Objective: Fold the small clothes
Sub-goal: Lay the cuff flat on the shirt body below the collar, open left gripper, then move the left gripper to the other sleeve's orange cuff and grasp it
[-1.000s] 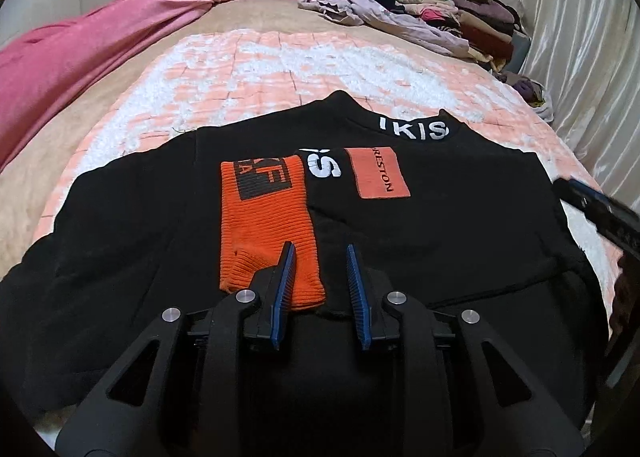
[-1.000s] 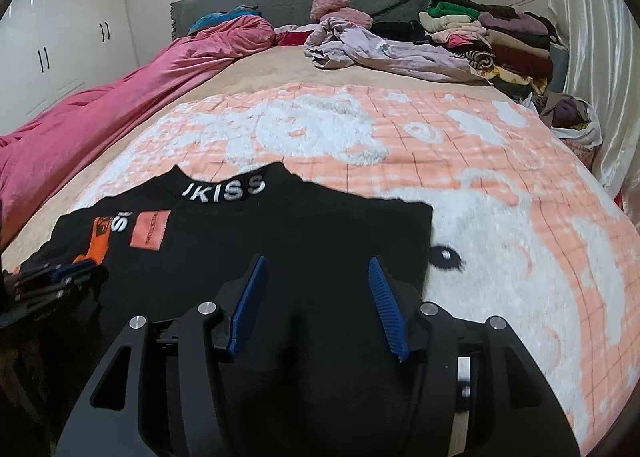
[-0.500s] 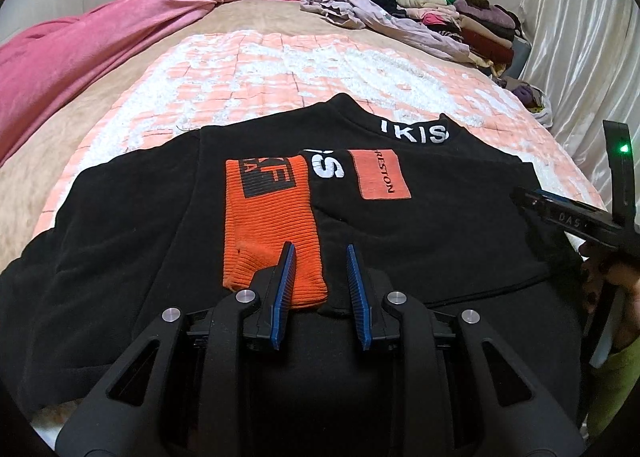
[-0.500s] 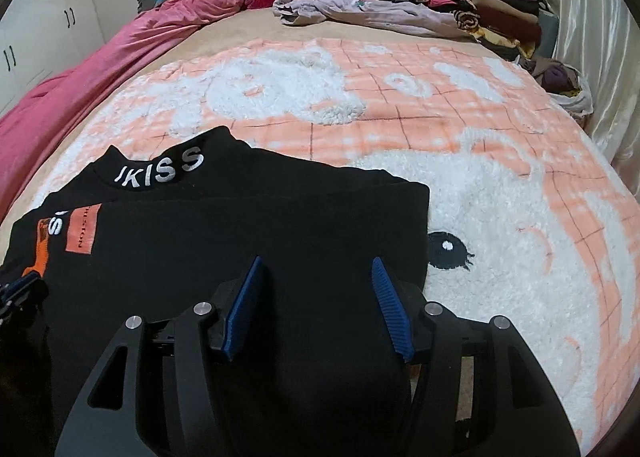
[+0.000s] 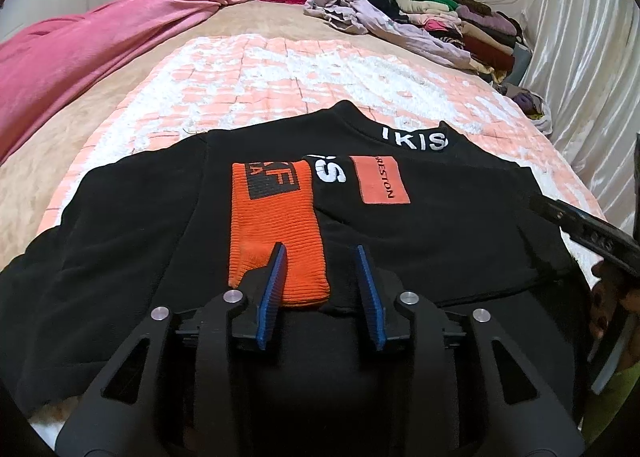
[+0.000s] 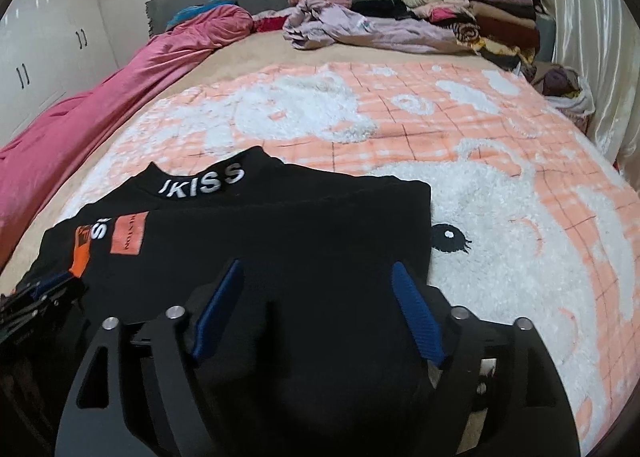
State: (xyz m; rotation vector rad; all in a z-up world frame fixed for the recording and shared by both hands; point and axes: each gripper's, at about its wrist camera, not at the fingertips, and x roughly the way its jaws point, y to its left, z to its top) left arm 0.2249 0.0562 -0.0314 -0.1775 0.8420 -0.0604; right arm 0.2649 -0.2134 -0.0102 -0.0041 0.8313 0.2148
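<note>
Both grippers have just been opening over a black sweater spread on the near end of a peach-and-white blanket. The left gripper now stands slightly apart beside the sweater's orange cuff, pinching nothing. The right gripper is spread wide above the sweater's right side, with only flat cloth below. Judging by this, both sleeves are folded in and released (the bottom-up fold likely comes next). Farther up the bed lie a pink quilt, a lilac garment and stacked clothes, all well clear of the sweater.
</note>
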